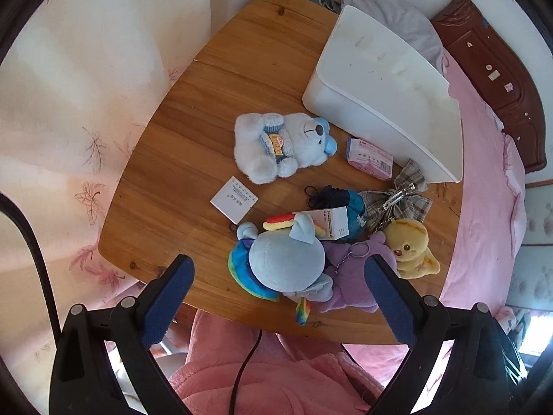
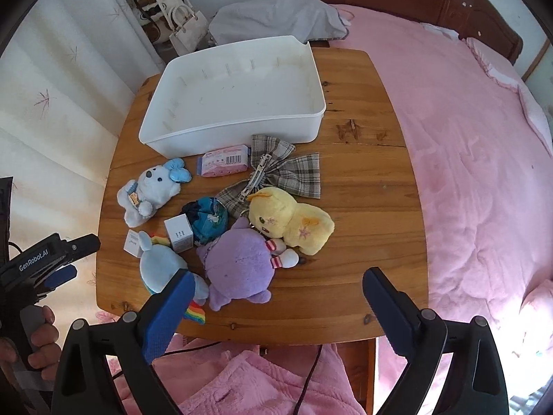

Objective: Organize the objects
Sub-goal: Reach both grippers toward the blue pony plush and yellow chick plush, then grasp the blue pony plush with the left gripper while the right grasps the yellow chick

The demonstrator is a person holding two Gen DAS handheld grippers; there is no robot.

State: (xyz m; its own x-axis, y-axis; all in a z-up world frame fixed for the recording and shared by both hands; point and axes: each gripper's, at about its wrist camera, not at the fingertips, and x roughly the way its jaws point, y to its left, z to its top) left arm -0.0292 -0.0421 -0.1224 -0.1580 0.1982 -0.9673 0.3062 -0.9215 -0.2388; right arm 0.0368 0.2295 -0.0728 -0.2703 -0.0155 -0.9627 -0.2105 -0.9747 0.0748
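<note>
At inspection the white bin [image 2: 235, 93] stood empty at the far side of the wooden table [image 2: 366, 186], and nothing had yet been placed in it; in my judgement the organizing had not begun. All items lay loose on the table on the near side of the bin. Touching or just beside its near wall were a pink packet [image 2: 224, 164] and a plaid bow clip [image 2: 276, 173]. Further from the bin lay a white bear [image 2: 148, 190], a dark blue pouch [image 2: 205, 219], two small white boxes [image 2: 178, 233], and a yellow plush [image 2: 293, 221]. Farthest from the bin, near the table's front edge, lay a purple plush [image 2: 238, 266] and a blue rainbow plush [image 2: 162, 269], touching each other. The left gripper [image 1: 280, 269] hovered with jaws spread wide above the blue plush, holding nothing. The right gripper [image 2: 276, 283] was likewise wide and unloaded, above the purple plush. Every item remained to be moved.
</note>
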